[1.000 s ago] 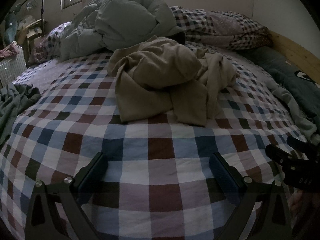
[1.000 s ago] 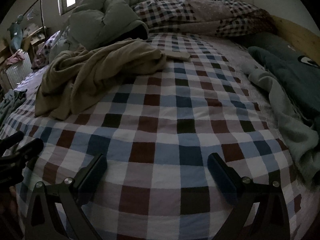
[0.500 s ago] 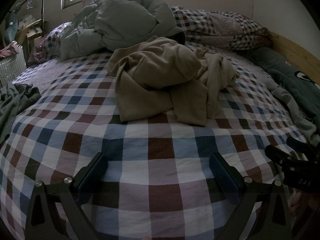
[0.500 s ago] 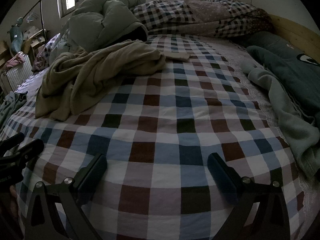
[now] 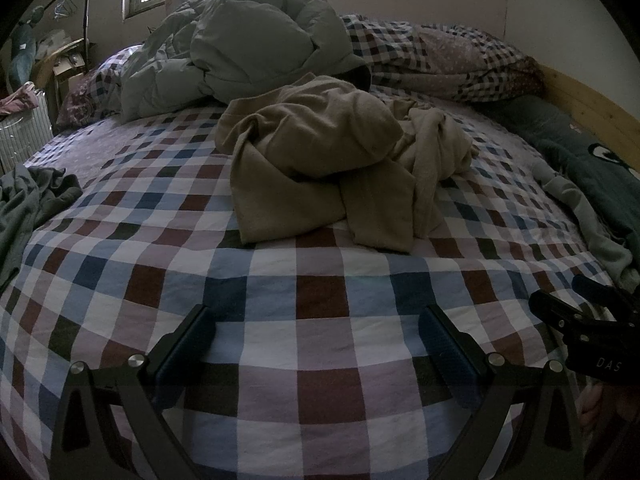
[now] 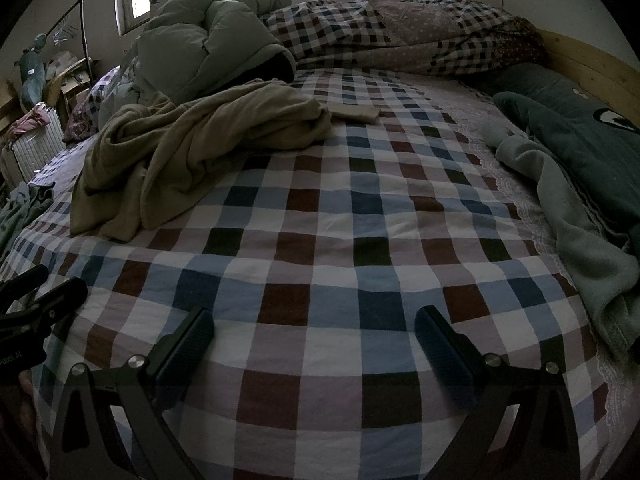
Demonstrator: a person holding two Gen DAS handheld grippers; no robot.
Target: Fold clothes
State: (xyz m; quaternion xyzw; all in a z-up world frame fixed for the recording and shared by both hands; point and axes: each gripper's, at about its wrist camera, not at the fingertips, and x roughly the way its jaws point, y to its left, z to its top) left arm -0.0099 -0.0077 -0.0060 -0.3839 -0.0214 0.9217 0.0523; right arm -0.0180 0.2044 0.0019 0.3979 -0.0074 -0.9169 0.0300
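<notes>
Left gripper [image 5: 316, 332] and right gripper [image 6: 314, 330] hover above the checked bed sheet [image 5: 320, 300], jaws spread wide, holding nothing. Farther back, the crumpled beige garment [image 5: 320, 168] lies mid-bed, before the grey-green duvet [image 5: 240, 48].

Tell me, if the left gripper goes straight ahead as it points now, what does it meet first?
Probably the crumpled beige garment: the open left gripper faces it across bare checked bedsheet, though depth is unclear.
</notes>
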